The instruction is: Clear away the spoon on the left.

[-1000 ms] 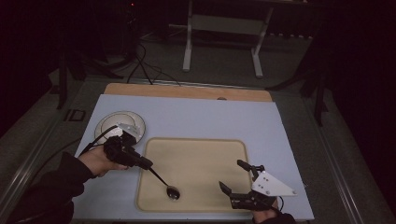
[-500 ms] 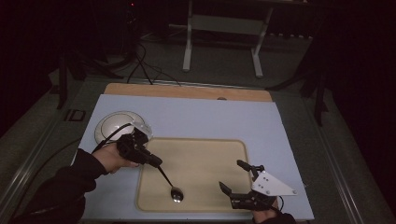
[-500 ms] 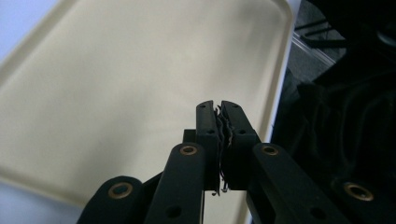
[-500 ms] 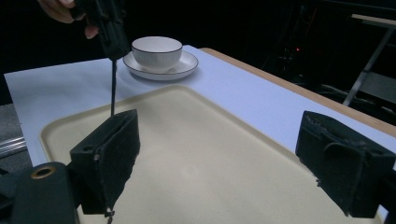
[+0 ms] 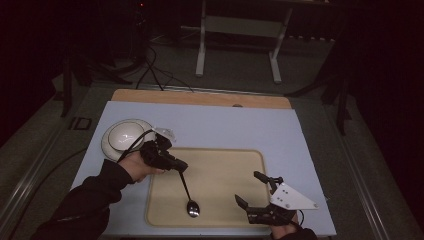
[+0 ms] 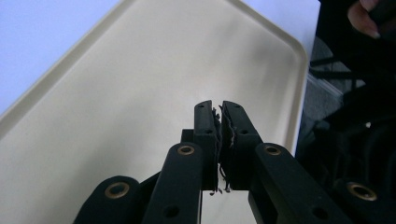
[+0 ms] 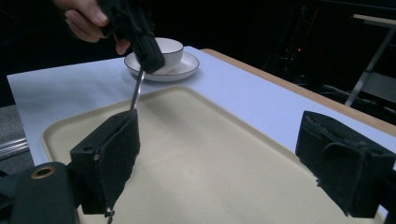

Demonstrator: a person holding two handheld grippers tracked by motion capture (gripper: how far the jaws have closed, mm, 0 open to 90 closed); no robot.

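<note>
Over the tray (image 5: pixel 225 165), a spoon (image 5: pixel 188 196) is clamped by its handle in the left gripper (image 5: pixel 181 167), bowl touching the tray near the front rim, so release is judged next, while the right gripper (image 5: pixel 256 191) is held apart, empty.

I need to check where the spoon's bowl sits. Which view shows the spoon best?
The high view: the whole spoon shows there, its handle in the left gripper and its bowl down on the tray. The right gripper view shows a stretch of the handle, with the bowl hidden behind a jaw. The left gripper view shows shut jaws over the tray.
</note>
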